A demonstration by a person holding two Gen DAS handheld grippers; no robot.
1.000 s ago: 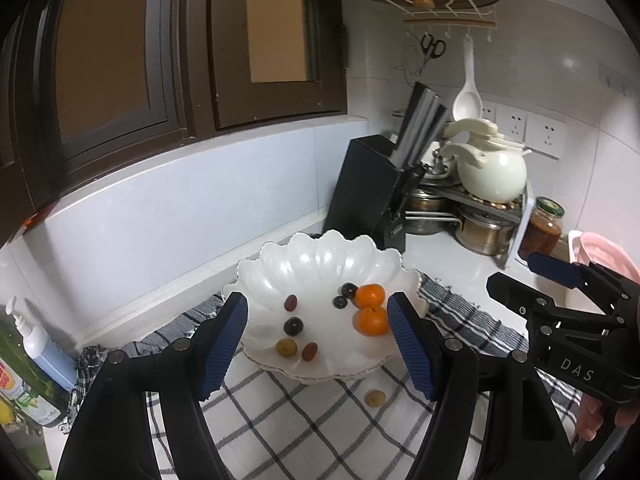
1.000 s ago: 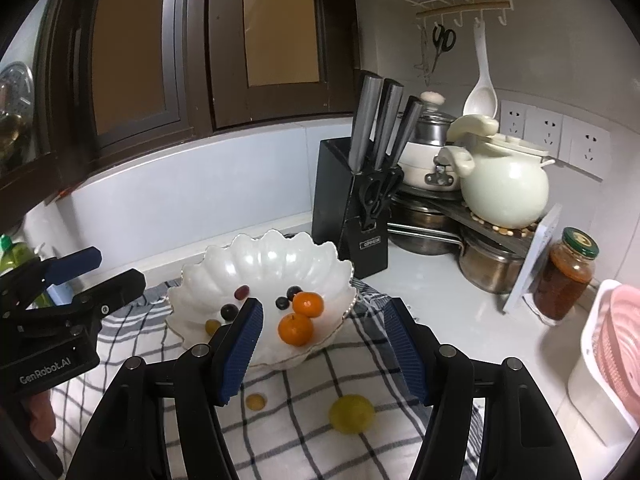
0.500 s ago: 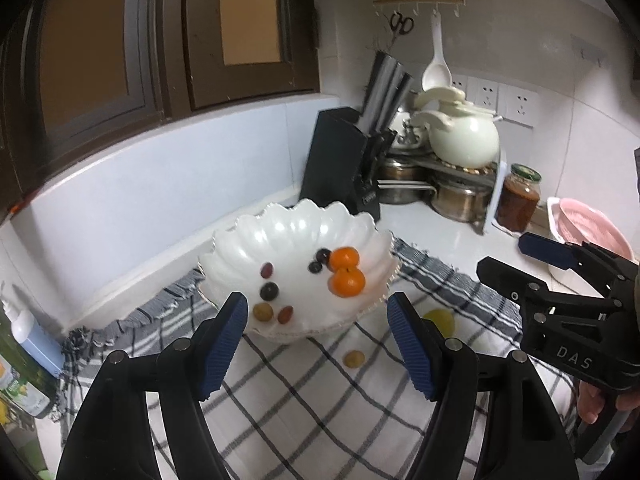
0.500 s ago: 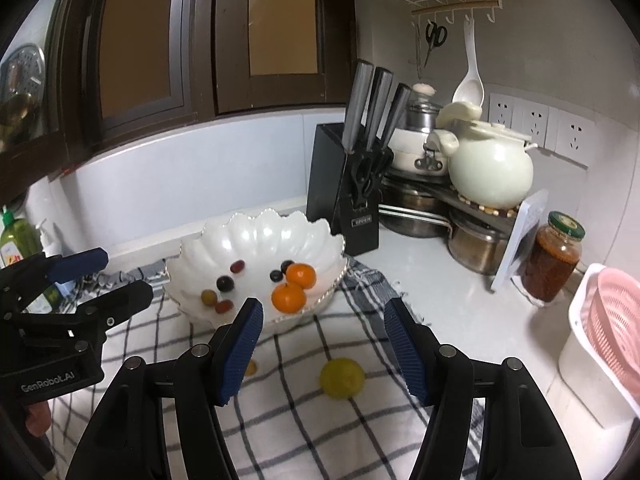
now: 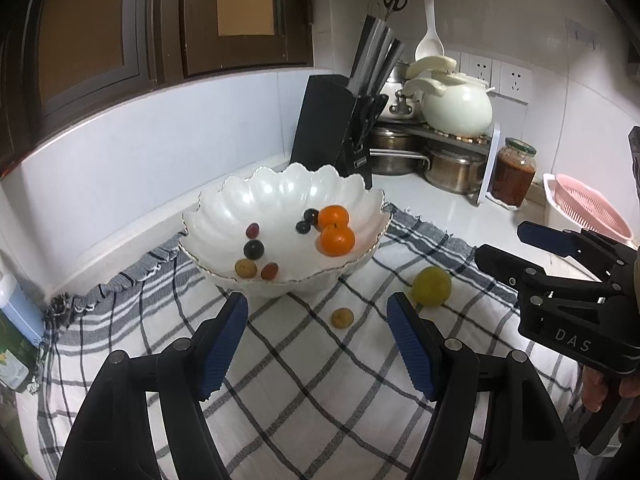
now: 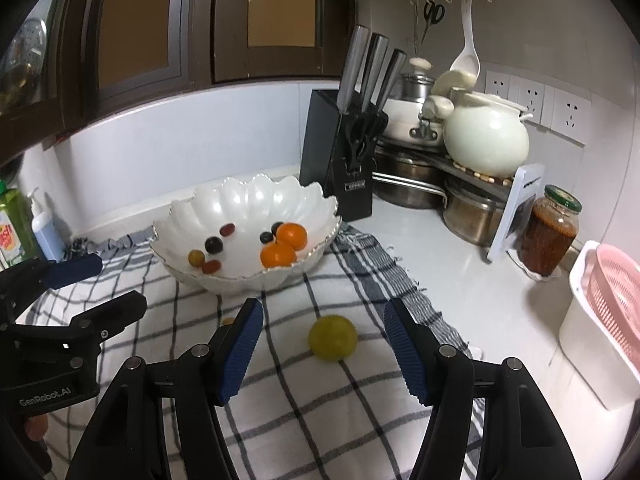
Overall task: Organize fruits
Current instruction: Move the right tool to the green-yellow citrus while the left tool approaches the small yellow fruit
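my left gripper [image 5: 316,312] and right gripper [image 6: 323,318] gape empty; the small brown fruit [image 5: 341,317] at twelve o'clock shows clearly only in left view, maybe a longan.

A white scalloped bowl [image 5: 280,196] with a thin gold rim stands upright on the checked cloth [image 5: 304,380] at the cloth's back edge, near the counter's rear wall. Inside it, two oranges [image 5: 337,240] touch each other on the right side, with two dark grapes [image 5: 303,227] just to their left. Toward the bowl's left front lie a large dark grape [image 5: 254,249], a reddish grape [image 5: 252,230] behind it, a yellowish one [image 5: 245,267] and a red one [image 5: 269,271]. Outside the bowl, on the cloth in front of it, rest a small brownish-yellow fruit [image 5: 341,317] and, further right near the cloth's right edge, a larger round yellow-green fruit [image 5: 431,286].
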